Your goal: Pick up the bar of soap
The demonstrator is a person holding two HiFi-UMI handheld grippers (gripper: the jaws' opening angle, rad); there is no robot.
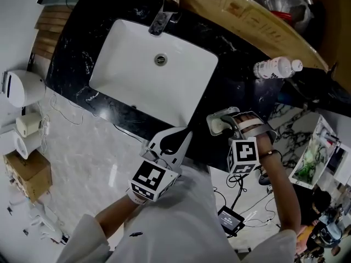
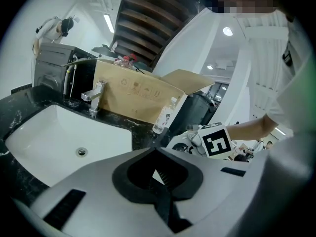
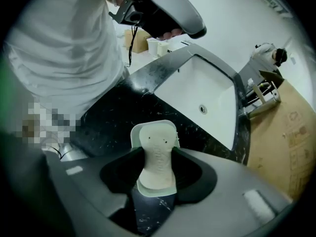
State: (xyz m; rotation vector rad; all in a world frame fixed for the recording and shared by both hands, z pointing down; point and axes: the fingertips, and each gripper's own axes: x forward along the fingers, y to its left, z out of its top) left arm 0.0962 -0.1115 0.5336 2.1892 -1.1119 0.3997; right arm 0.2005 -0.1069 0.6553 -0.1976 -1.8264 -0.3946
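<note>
My right gripper (image 1: 224,124) is shut on the bar of soap (image 1: 218,121), a cream bar lying in a pale green tray. It holds the bar above the black marble counter (image 1: 241,89), just right of the sink. In the right gripper view the bar of soap (image 3: 156,149) stands upright between the jaws of the right gripper (image 3: 155,169), its green rim showing around it. My left gripper (image 1: 184,138) hovers at the sink's near right corner, jaws together and empty. From its own camera the left gripper (image 2: 160,181) shows nothing between its tips.
A white sink (image 1: 112,40) with a chrome faucet (image 1: 162,16) fills the counter's middle. A water bottle (image 1: 277,67) lies near a cardboard box (image 1: 247,15) at the back right. Cables and a small device (image 1: 230,218) lie on the floor below.
</note>
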